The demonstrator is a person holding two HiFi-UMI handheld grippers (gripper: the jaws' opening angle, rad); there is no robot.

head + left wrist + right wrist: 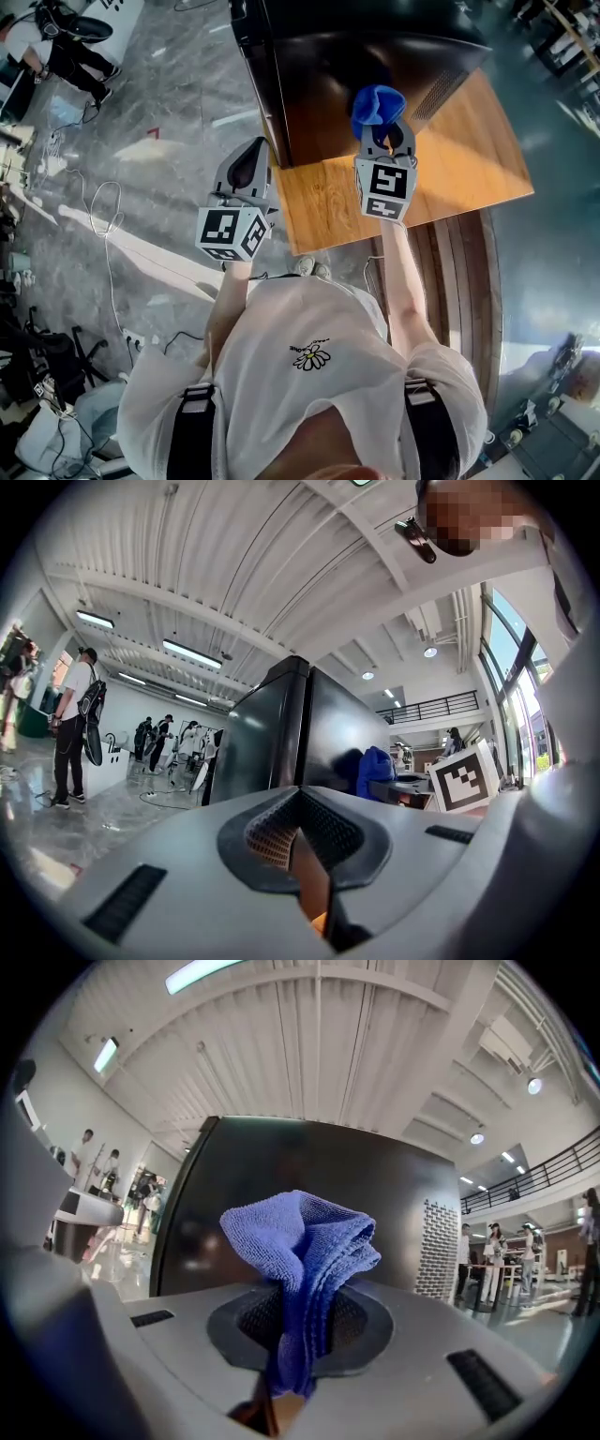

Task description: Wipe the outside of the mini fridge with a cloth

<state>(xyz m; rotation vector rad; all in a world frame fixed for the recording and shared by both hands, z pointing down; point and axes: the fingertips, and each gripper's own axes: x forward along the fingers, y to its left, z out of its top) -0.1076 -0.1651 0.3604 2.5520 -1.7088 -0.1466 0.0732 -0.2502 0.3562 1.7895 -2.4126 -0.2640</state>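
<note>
The hall is being lit brightly by ceiling strip lights (197, 973) and by daylight from tall windows (511, 658) at one side. Pale glare is being thrown off the polished floor (169, 112), and soft reflections are being carried on the dark mini fridge (281, 1166). Both gripper views are being bent strongly toward black, vignetted corners. The weave of the cloth (305, 1241) is being shown sharply, while the nearest foreground is being rendered soft, perhaps out of focus.

Head view overhead; both gripper views toward fridge (281, 1162)
</note>
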